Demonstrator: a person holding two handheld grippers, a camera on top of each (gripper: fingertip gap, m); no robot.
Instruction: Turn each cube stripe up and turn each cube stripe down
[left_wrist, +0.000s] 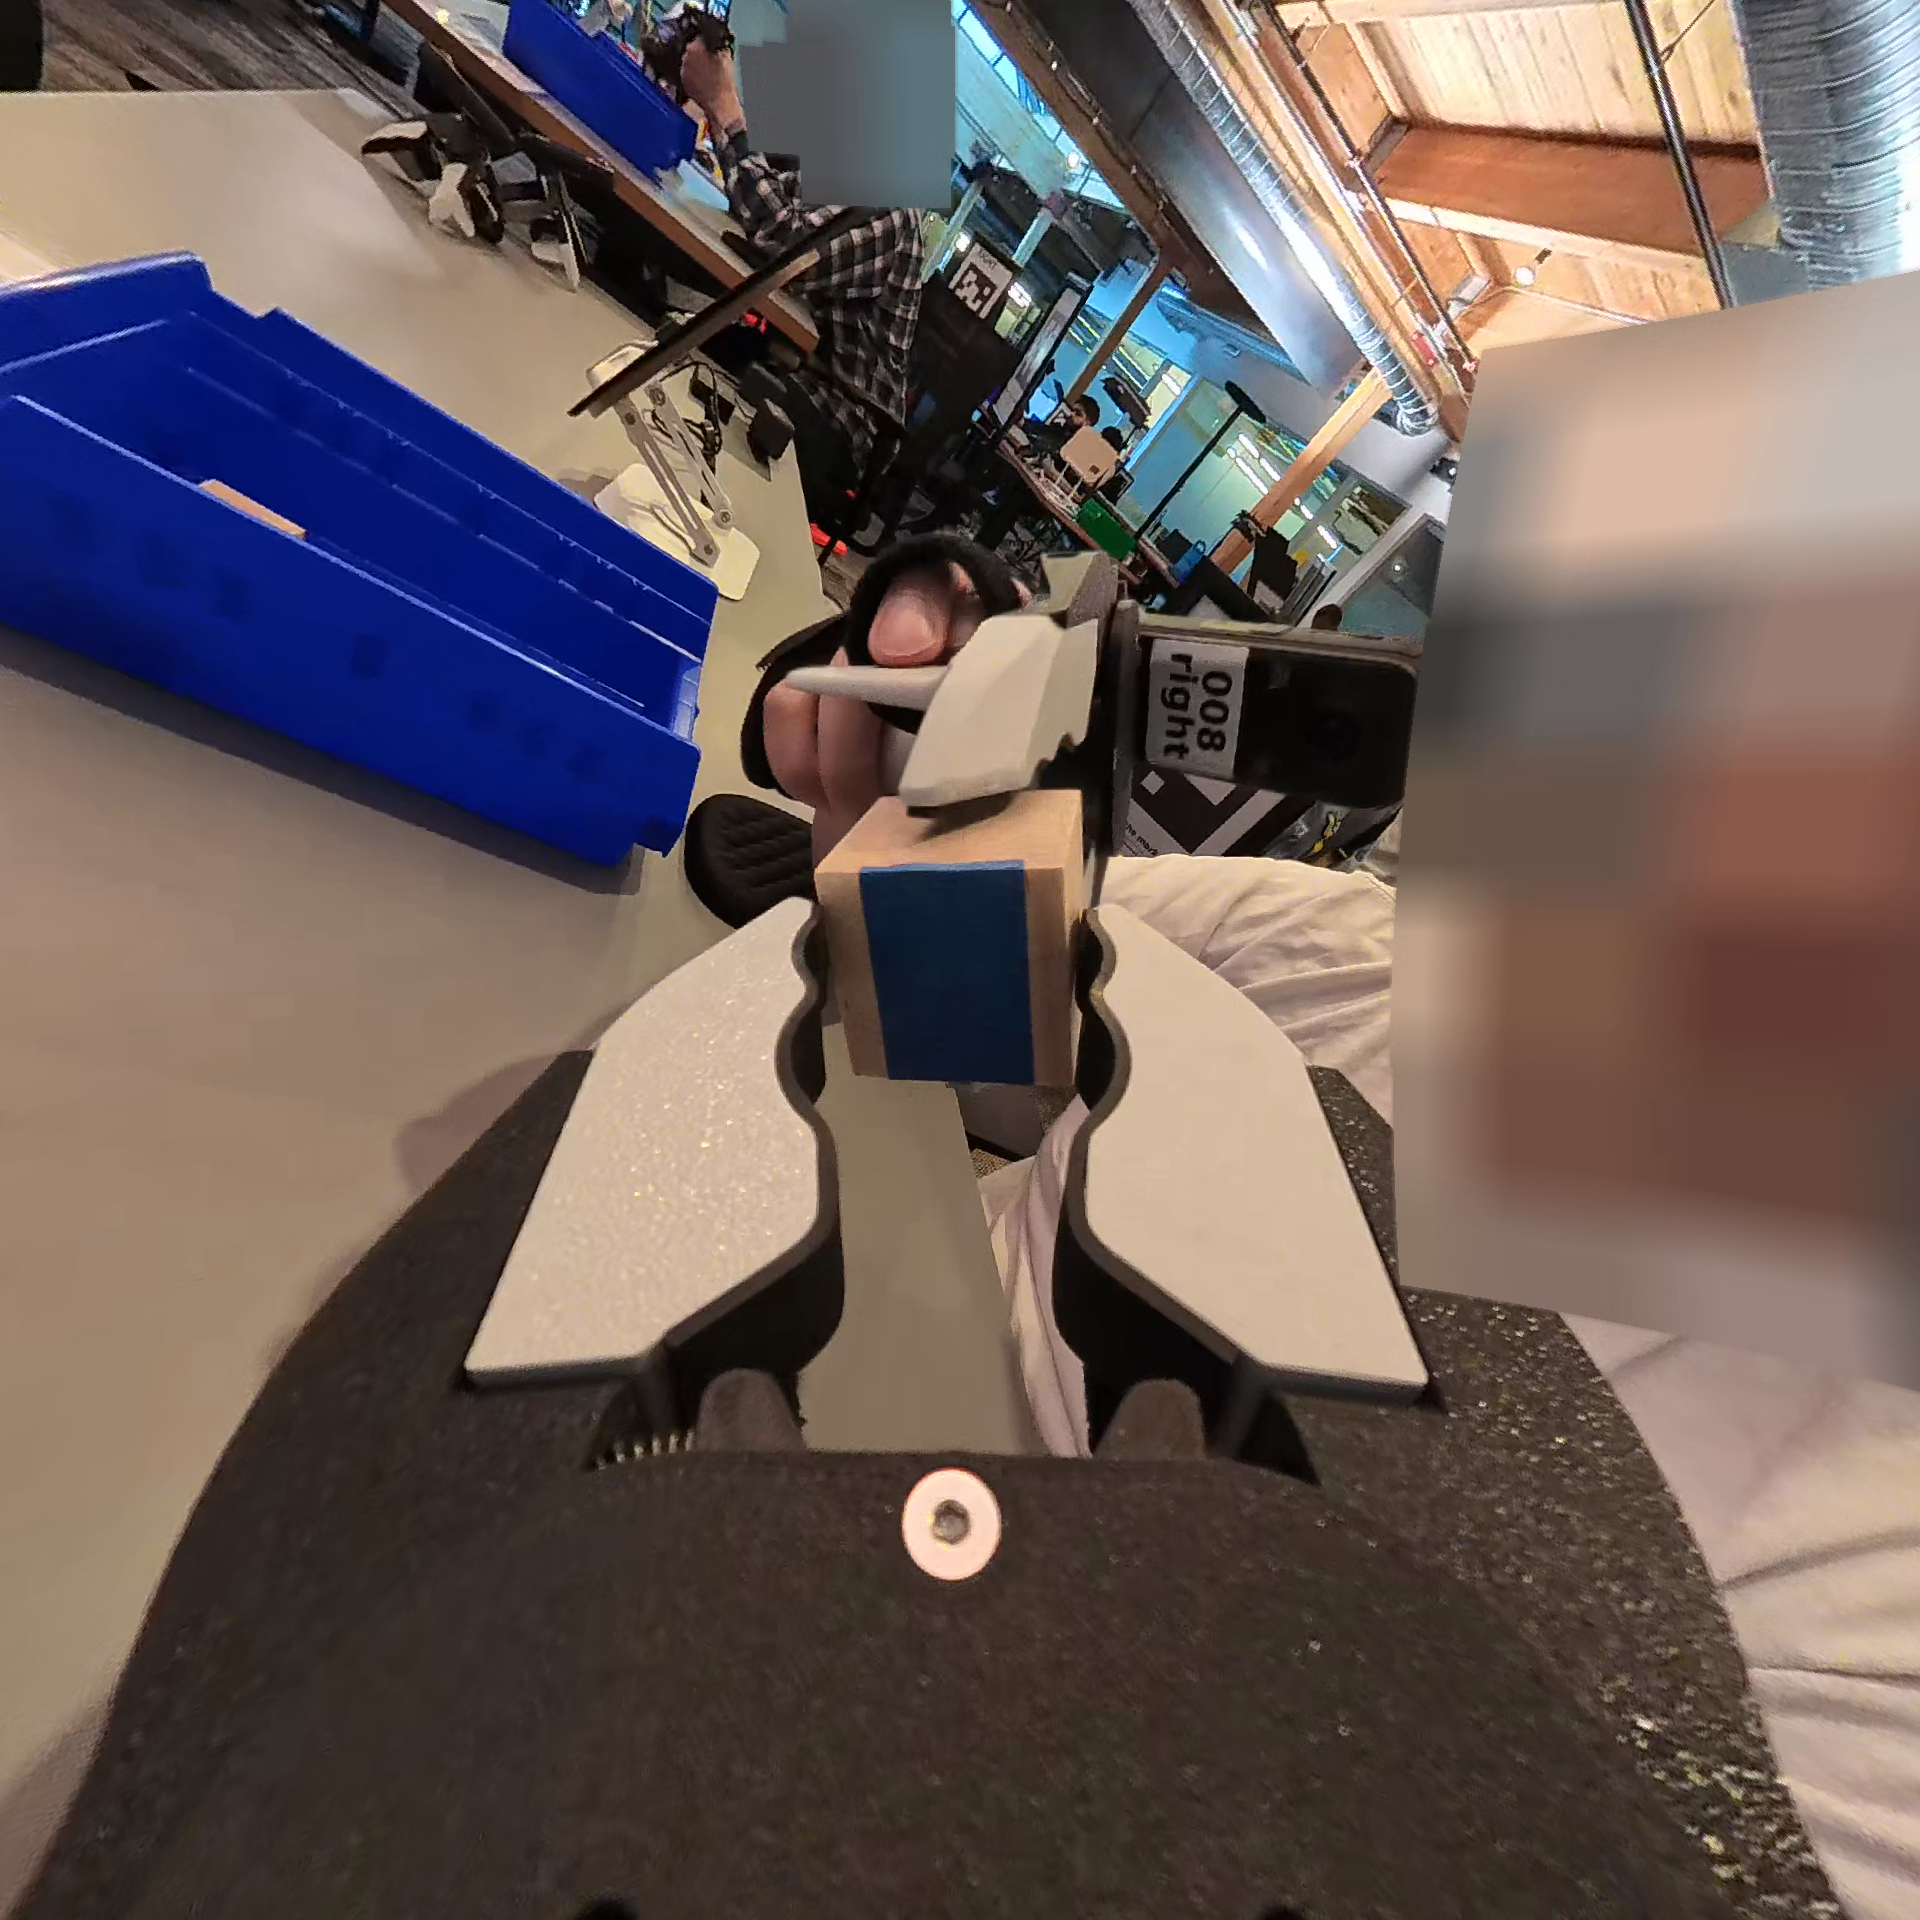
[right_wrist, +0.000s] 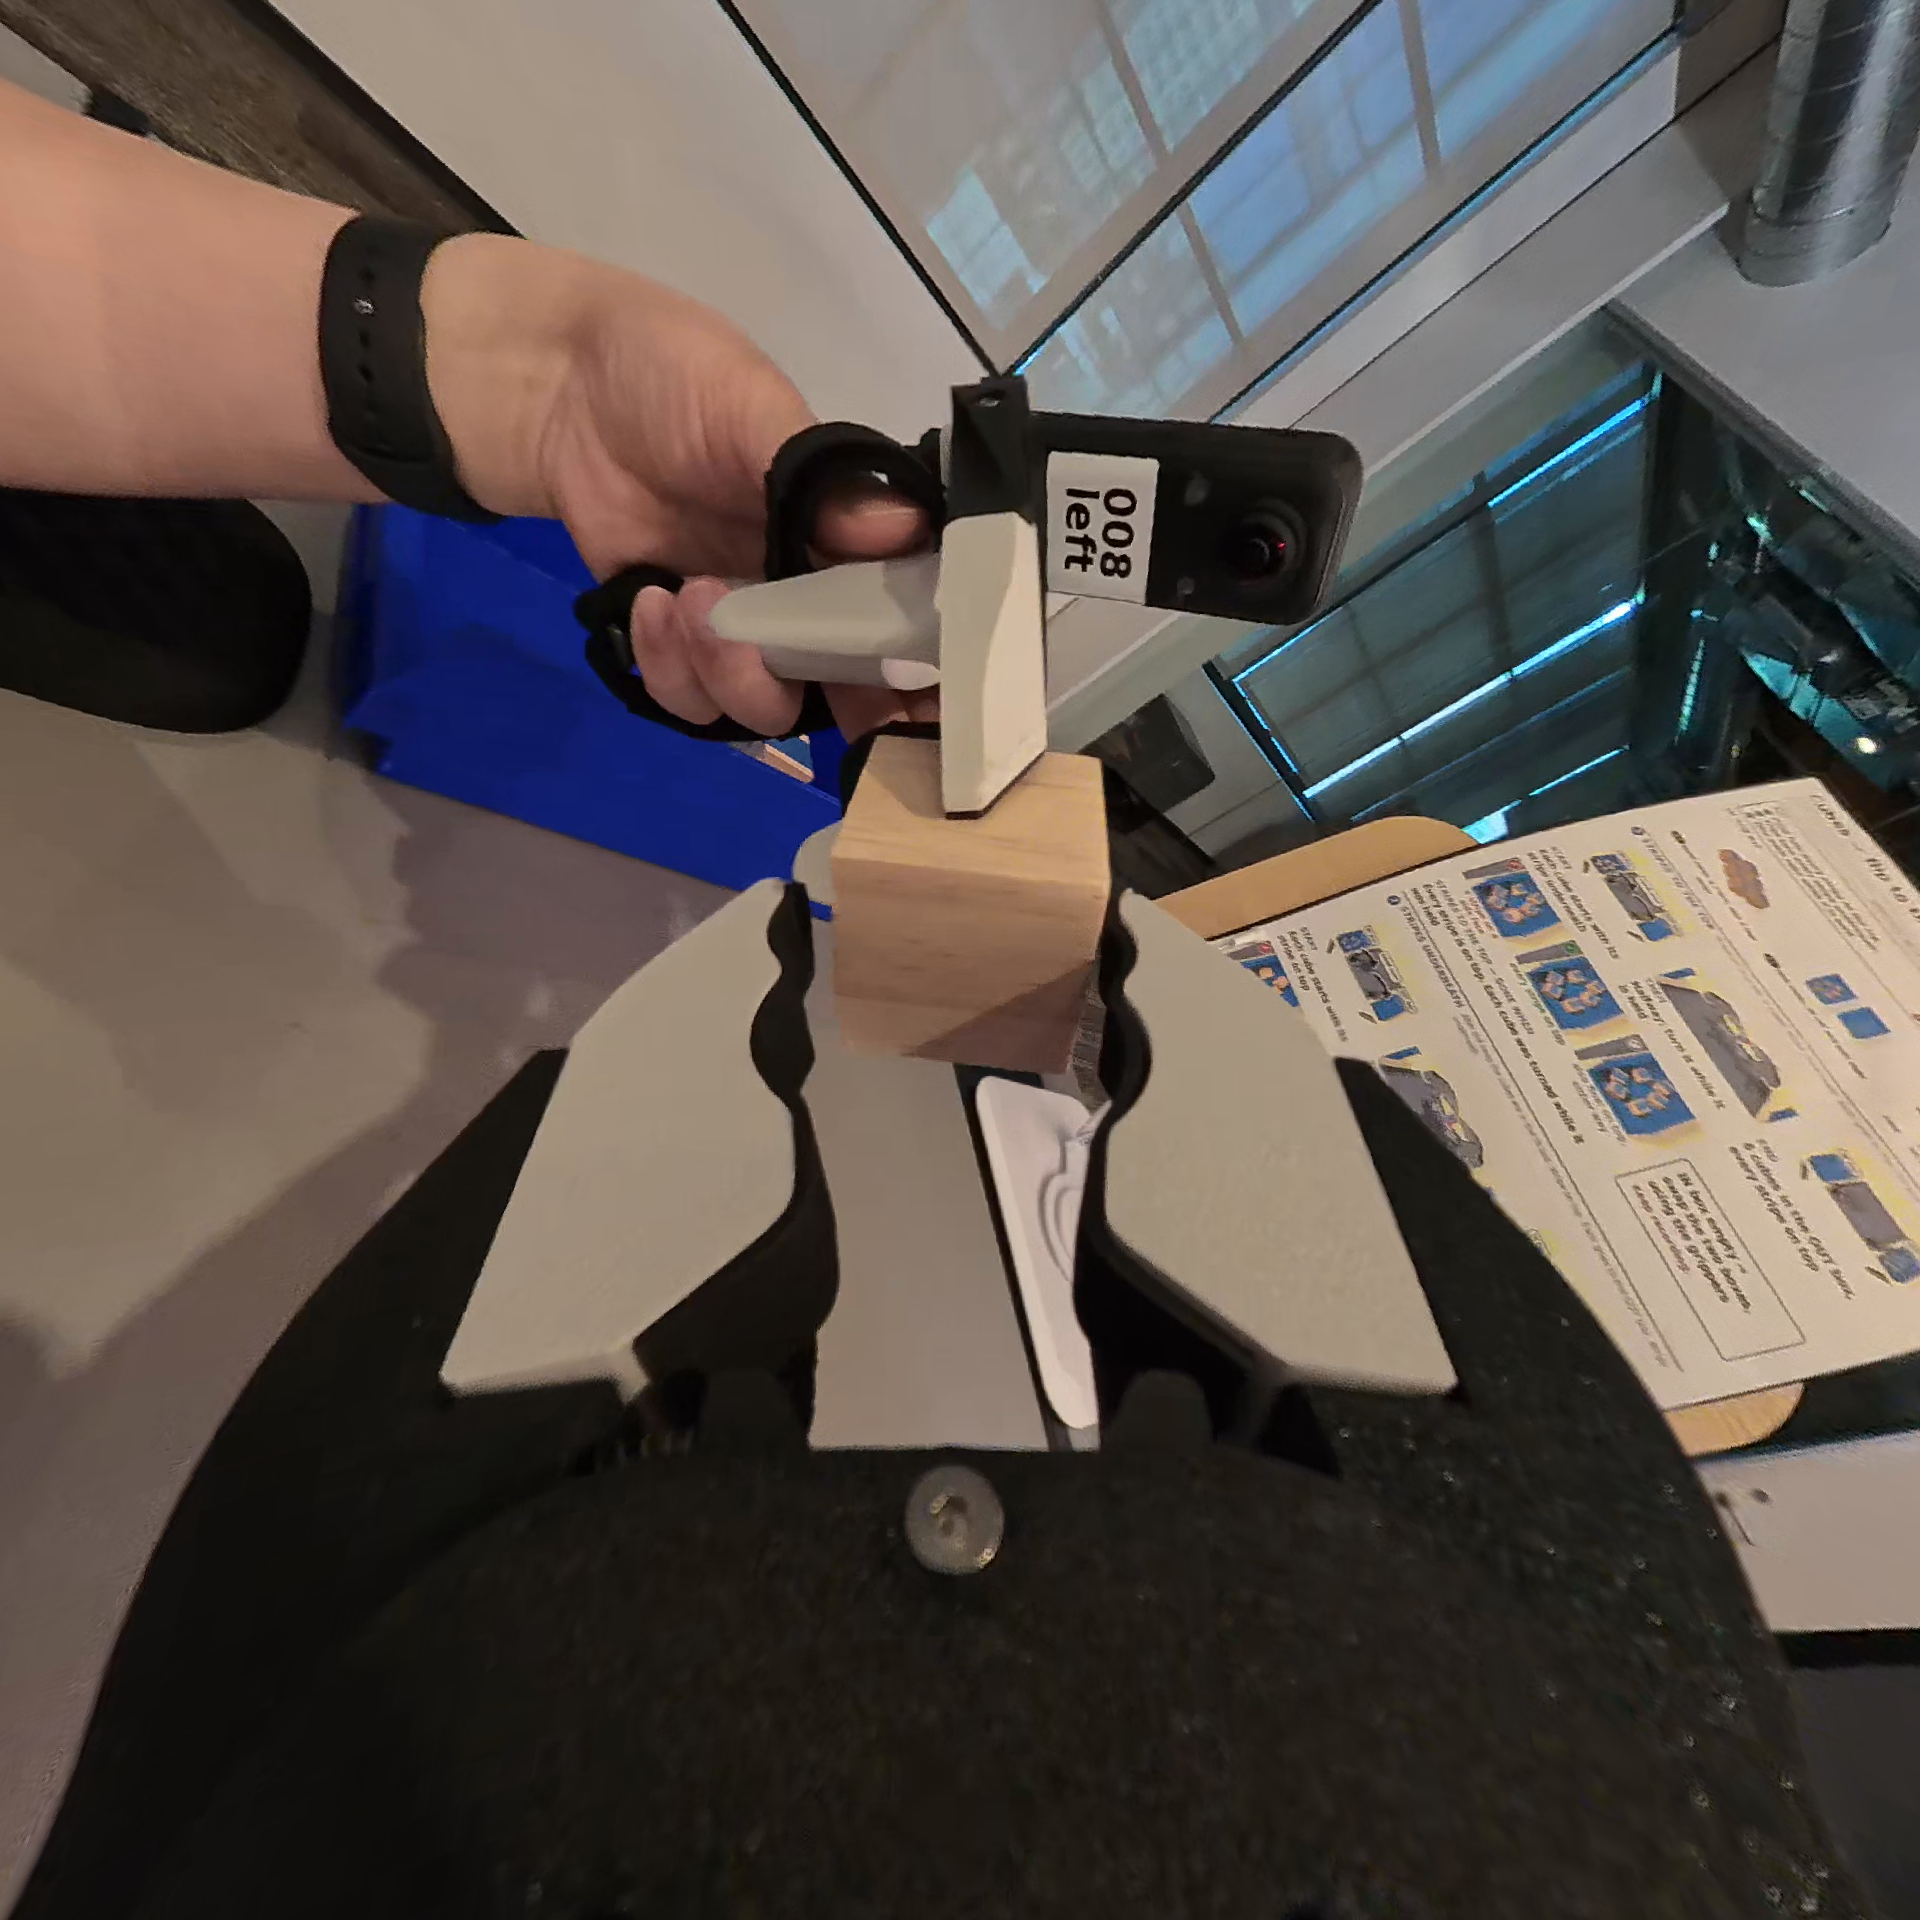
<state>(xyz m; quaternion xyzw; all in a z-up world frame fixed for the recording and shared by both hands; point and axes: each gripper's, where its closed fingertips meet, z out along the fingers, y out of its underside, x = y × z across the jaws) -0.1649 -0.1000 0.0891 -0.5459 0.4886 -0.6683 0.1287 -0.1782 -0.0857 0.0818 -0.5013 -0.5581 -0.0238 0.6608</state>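
Note:
A wooden cube (left_wrist: 1049, 935) is held in the air between both grippers. In the left wrist view its blue stripe (left_wrist: 951, 966) faces my camera. My left gripper (left_wrist: 945, 925) is shut on the cube's left and right sides. My right gripper comes from the far side, with one finger (left_wrist: 977, 717) lying on the cube's top. In the right wrist view the cube (right_wrist: 966, 935) shows only bare wood. My right gripper (right_wrist: 954, 904) is shut on its two sides. One finger (right_wrist: 987, 675) of the left gripper rests on its top.
Blue bins (left_wrist: 364, 623) stand on the grey table at the left, with a wooden block (left_wrist: 249, 509) in one. A blue bin (right_wrist: 520, 675) lies behind the hand. An instruction sheet (right_wrist: 1558, 1039) lies on a wooden board at the right. A stand (left_wrist: 675, 488) is behind the bins.

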